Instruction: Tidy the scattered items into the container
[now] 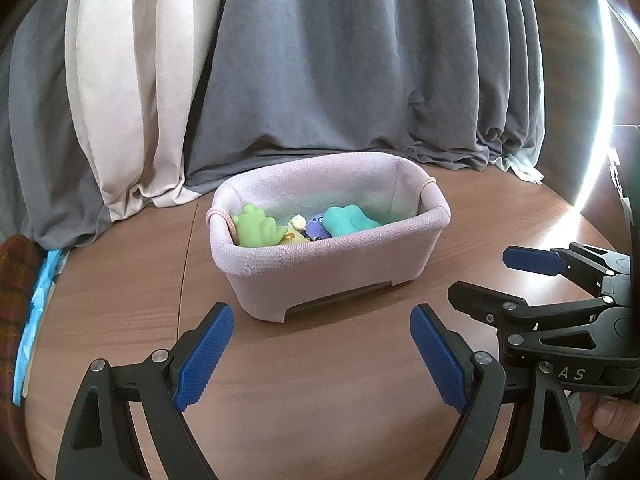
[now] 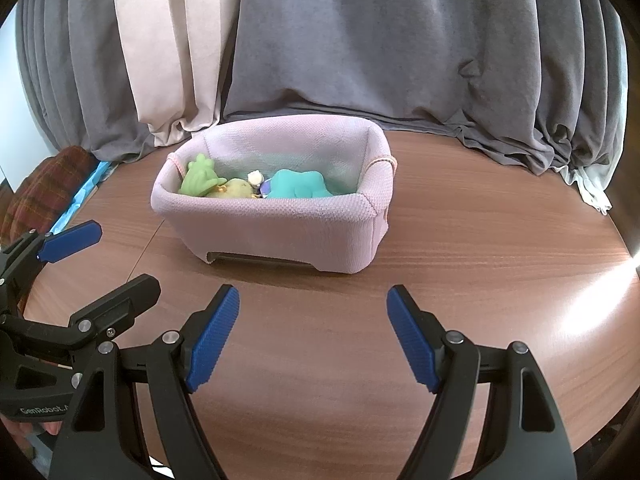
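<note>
A pink fabric basket stands on the brown wooden table. Inside lie a green frog toy, a teal toy, a yellow toy, a small white toy and a purple one. My left gripper is open a short way in front of the basket, with nothing between its fingers. My right gripper is open too, likewise short of the basket and empty. Each gripper shows at the side of the other's view.
Grey and cream curtains hang behind the table. A dark red checked cloth and a light blue strip lie at the left edge. Bright light falls on the table's right side.
</note>
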The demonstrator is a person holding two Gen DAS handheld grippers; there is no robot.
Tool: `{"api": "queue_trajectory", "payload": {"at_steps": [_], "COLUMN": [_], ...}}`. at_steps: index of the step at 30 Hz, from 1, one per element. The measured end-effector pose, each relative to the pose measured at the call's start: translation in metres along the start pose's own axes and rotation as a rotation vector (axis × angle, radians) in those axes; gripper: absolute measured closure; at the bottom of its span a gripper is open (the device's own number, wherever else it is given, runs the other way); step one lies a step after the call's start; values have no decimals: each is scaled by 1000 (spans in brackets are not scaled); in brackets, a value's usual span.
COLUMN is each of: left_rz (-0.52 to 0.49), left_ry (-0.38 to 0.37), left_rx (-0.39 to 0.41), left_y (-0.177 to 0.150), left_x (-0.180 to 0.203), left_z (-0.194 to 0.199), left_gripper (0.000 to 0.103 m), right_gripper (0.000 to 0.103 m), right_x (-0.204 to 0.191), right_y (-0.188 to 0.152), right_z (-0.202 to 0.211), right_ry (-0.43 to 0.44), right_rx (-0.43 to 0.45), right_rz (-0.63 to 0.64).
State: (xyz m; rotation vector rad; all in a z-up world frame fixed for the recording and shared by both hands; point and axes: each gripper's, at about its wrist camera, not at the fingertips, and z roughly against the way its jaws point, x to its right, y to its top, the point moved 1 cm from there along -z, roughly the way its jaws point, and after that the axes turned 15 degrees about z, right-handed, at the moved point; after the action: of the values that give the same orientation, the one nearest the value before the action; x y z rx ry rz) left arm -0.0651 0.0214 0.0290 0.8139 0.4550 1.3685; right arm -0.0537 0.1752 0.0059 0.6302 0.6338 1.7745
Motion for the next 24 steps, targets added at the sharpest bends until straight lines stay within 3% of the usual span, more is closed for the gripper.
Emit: {"api": "queue_trajectory", "payload": {"at_steps": [24], "left_rz": [19], "left_ry": [51], "left_rx": [-13], "left_y": [-12], "left_x": [-6], "left_z": [5], "left_gripper": [15], "right_gripper": [29], "right_x": [-10], "right_y": [-9], "right_z": [-1], "right_ry": [-7], "right_rx": [-10], "right_rz": [-8]}}
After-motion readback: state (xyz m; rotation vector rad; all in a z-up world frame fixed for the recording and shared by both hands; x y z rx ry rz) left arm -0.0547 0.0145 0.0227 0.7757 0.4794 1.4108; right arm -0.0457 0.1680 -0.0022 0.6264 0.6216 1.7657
